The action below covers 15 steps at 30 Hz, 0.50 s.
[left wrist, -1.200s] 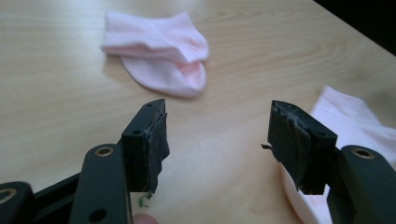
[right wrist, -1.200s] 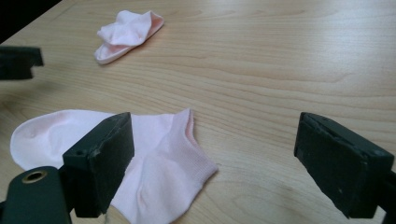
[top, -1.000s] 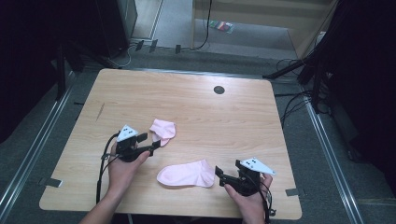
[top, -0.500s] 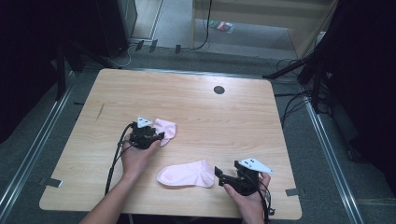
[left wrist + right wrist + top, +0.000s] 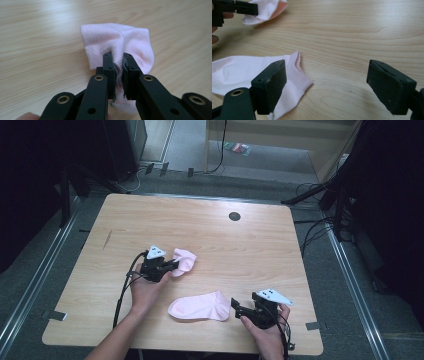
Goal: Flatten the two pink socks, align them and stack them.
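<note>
Left gripper (image 5: 118, 72): jaws pinched on folded sock (image 5: 117, 41) (fabric bunched between them), mid-worktop (image 5: 210, 230). Right gripper (image 5: 325, 82): jaws wide apart, empty, beside flat sock (image 5: 239, 72) near front edge.

Both hands on the table, one gripper clamped, the other wide apart

The left gripper (image 5: 173, 265), held in the left hand (image 5: 145, 287), points toward the table's right side, and its jaws are pinched tight on a fold of the small pink sock (image 5: 117, 42). The right gripper (image 5: 235, 308), held low in the right hand (image 5: 264, 330) near the front edge, points left with its jaws spread far apart, gripping nothing
</note>
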### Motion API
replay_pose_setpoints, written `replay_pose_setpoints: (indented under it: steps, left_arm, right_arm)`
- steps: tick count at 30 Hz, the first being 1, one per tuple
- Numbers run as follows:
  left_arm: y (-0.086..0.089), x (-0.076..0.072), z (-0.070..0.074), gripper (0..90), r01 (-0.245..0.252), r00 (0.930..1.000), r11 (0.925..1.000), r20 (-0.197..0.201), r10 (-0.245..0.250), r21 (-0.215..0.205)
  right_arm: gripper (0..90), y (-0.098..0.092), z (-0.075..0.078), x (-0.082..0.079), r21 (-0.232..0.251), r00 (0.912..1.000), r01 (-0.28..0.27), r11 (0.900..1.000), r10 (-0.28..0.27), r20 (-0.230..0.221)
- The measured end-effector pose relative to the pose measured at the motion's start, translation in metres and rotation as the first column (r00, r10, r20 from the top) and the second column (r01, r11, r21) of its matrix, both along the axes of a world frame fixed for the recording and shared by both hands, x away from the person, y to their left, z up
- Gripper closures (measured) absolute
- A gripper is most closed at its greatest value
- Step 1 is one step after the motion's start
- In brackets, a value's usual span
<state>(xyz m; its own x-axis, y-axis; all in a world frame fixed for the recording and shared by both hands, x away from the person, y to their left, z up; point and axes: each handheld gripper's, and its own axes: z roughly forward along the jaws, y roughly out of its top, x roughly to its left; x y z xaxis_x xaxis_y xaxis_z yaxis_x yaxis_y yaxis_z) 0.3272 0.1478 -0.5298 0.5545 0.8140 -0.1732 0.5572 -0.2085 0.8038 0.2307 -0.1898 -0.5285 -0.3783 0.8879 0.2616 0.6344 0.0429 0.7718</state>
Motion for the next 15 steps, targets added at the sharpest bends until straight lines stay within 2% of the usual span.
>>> replay_pose_setpoints:
  steps: [3,5,6,7,8,10,13,15]
  left_arm:
    - [-0.013,-0.005,0.005,83.3,0.075,0.9971,0.9971,0.013,-0.075,-0.007]
    - [-0.02,-0.005,0.003,82.8,0.101,0.9947,0.9948,0.013,-0.101,0.01]
    - [-0.022,-0.005,0.001,80.7,0.101,0.9943,0.9946,0.032,-0.101,0.026]
    - [-0.023,-0.004,-0.002,75.5,0.095,0.9939,0.9947,0.051,-0.097,0.039]
    - [-0.023,-0.003,-0.003,64.1,0.09,0.9946,0.9953,0.048,-0.092,0.036]
    - [-0.02,-0.004,-0.002,45.4,0.08,0.9953,0.9968,0.055,-0.08,0.009]
    - [-0.012,-0.011,0.0,47.9,0.085,0.9955,0.9957,0.046,-0.083,-0.037]
    - [-0.011,-0.015,-0.002,52.3,0.074,0.997,0.9969,0.022,-0.074,-0.027]
  right_arm:
    - [16.7,0.0,0.001,0.0,0.0,1.0,0.004,1.0,-0.004,0.004]
    - [16.8,-0.001,0.001,0.0,0.0,1.0,0.007,1.0,-0.007,0.005]
    - [16.8,-0.001,0.001,0.0,-0.002,0.9999,0.004,1.0,-0.004,0.01]
    - [16.8,-0.001,0.001,-0.001,-0.001,0.9999,0.006,1.0,-0.006,0.008]
    - [16.9,-0.001,0.001,-0.001,0.003,0.9999,0.007,1.0,-0.007,0.009]
    - [18.4,-0.001,0.002,-0.002,0.006,0.9999,0.011,1.0,-0.011,0.011]
    - [21.2,0.004,0.008,-0.002,-0.03,0.9987,0.001,1.0,0.001,0.051]
    - [26.6,0.01,0.014,-0.001,-0.02,0.9974,-0.02,1.0,0.022,0.069]
